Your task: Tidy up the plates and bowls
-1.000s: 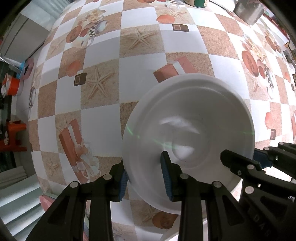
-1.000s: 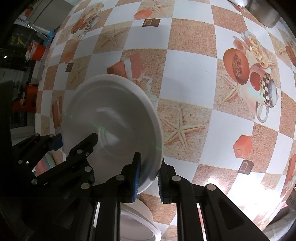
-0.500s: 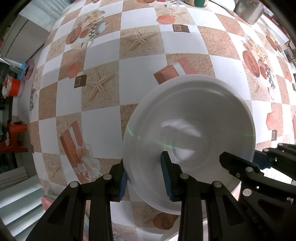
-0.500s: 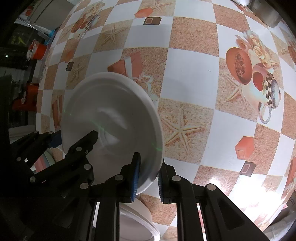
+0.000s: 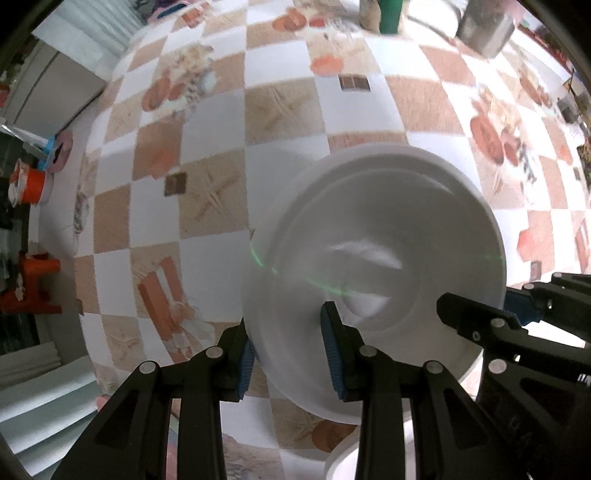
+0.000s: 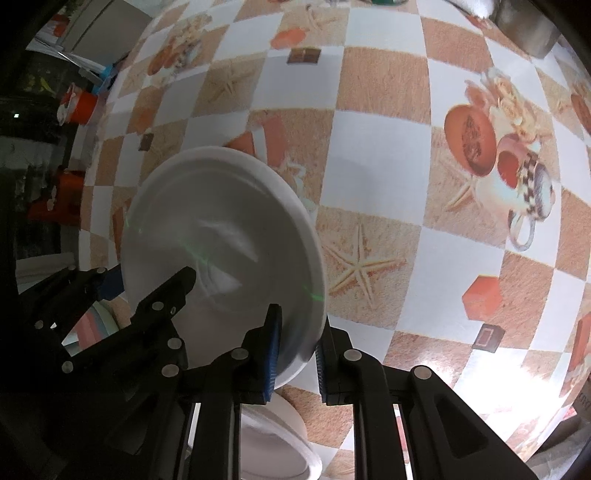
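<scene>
A white bowl (image 5: 376, 251) is held in the air above the patterned tablecloth (image 5: 214, 155) by both grippers. My left gripper (image 5: 290, 354) is shut on the bowl's left rim, one pad inside and one outside. My right gripper (image 6: 295, 350) is shut on the bowl's (image 6: 221, 236) right rim; it shows at the right of the left wrist view (image 5: 487, 317). The left gripper shows at the left of the right wrist view (image 6: 147, 295). Another white bowl (image 6: 273, 439) sits on the table below, also in the left wrist view (image 5: 343, 461).
A metal pot (image 5: 484, 26) and a green bottle (image 5: 391, 14) stand at the table's far edge. Striped coloured plates (image 6: 92, 325) lie under the left gripper. Orange stools (image 5: 33, 284) and an orange bucket (image 5: 29, 184) stand on the floor at left.
Both grippers have lifted and tilted with the bowl still held; the table's far edge with the pot and bottle has come into view. The view is blurred by motion.
</scene>
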`<state>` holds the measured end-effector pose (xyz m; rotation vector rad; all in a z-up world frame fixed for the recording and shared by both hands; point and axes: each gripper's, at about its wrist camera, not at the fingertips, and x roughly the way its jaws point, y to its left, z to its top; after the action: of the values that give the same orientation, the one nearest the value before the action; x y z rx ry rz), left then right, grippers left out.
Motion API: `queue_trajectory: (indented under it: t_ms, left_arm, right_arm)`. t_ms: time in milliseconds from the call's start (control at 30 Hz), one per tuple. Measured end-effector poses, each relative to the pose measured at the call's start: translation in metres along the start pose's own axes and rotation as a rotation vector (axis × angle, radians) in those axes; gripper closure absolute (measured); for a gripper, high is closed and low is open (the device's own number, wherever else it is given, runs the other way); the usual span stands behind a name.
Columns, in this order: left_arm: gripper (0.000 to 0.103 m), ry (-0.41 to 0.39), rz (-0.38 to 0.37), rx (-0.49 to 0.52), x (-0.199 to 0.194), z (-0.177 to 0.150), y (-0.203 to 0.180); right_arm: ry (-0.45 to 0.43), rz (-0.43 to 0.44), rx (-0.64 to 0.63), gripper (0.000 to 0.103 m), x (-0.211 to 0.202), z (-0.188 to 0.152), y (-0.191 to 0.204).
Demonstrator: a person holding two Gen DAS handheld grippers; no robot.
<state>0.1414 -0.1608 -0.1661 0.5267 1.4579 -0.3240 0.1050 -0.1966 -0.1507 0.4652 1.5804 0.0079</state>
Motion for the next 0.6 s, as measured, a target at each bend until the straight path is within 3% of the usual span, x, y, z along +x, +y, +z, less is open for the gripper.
queue_trajectory:
  t_ms: [300, 433, 600]
  left_arm:
    - [0.067, -0.045, -0.029, -0.016, -0.032, -0.007, 0.012]
    - [0.067, -0.024, -0.056, -0.039, -0.043, -0.026, 0.003]
    - [0.066, -0.003, -0.06, 0.019, -0.053, -0.065, -0.02]
  right_arm:
    - [-0.064, 0.028, -0.05, 0.085, -0.038, -0.006, 0.008]
    - [-0.057, 0.035, -0.071, 0.085, -0.048, -0.02, 0.01]
    - [-0.024, 0.034, -0.084, 0.085, -0.054, -0.055, 0.008]
